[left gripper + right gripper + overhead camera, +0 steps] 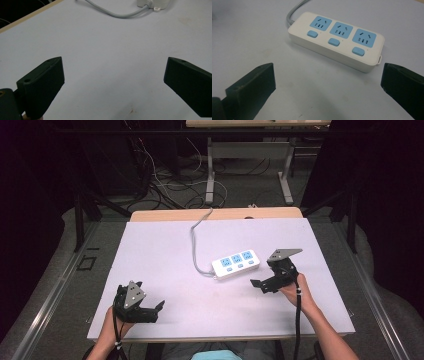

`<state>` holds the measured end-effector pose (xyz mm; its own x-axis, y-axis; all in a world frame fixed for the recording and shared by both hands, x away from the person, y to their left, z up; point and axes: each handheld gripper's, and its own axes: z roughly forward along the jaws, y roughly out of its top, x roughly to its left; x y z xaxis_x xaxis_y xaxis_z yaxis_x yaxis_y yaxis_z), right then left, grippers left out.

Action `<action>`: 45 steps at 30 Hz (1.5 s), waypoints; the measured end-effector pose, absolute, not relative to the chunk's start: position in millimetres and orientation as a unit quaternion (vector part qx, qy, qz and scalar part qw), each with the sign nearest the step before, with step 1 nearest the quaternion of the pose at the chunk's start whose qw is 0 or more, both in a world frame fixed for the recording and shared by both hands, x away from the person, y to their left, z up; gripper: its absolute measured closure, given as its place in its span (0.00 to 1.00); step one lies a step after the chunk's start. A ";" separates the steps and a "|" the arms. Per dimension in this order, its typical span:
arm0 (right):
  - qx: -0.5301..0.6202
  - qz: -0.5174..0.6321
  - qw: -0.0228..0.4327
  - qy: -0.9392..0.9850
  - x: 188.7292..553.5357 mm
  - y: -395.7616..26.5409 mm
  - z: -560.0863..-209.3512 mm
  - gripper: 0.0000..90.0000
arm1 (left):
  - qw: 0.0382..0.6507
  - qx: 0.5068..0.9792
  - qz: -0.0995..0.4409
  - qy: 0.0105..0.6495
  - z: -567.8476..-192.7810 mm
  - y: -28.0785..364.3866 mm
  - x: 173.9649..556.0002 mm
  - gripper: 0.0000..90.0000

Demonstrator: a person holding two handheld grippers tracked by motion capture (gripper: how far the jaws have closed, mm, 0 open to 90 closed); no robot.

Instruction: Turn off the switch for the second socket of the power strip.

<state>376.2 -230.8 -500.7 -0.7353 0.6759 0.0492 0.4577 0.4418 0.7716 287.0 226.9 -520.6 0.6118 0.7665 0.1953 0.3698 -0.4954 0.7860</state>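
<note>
Power strip (236, 264) sits mid-table, a bit right of centre, long axis running diagonally, its grey cord (196, 245) looping off the left end and over the far table edge. White body, three blue sockets w/ a blue switch under each.

Right claw (263, 282) is just beside the strip's right end, hovering, jaws spread wide, nothing in them. In the right gripper view the strip (337, 40) lies ahead of the jaws, apart from both, so no contact yet. Left claw (152, 310) is parked near the front-left of the table (160, 245), well apart from the strip, also spread and empty (in its own view the cord (117, 12) and one corner of the strip show far off at the top).

Step in hand, my read: approach phase w/ the right claw. Nothing gripped or pressed so far. Next move prob needs the right claw eased fwd and lined up across the strip's short side or onto a switch; can't tell which it's aiming for.

Room: plenty of bare surface left of and in front of the strip. Right side is tighter, the right claw works fairly near the right table edge. Cord is the one snag risk, it will drag if the strip gets shoved or lifted.
</note>
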 end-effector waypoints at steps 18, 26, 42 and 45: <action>0.349 0.400 0.139 0.836 349.7 -251.5 -506.7 0.00 | 0.366 0.821 0.268 0.346 -521.0 226.1 286.9 0.03; 0.359 0.392 0.138 0.836 341.6 -261.9 -510.8 0.00 | 0.366 0.821 0.268 0.347 -521.0 225.9 287.1 0.03; 0.372 0.384 0.140 0.833 318.1 -279.1 -520.0 0.00 | 0.366 0.821 0.269 0.347 -521.7 225.1 286.9 0.03; 0.371 0.384 0.143 0.834 316.2 -279.8 -522.4 0.00 | 0.364 0.821 0.269 0.347 -521.2 225.7 286.9 0.03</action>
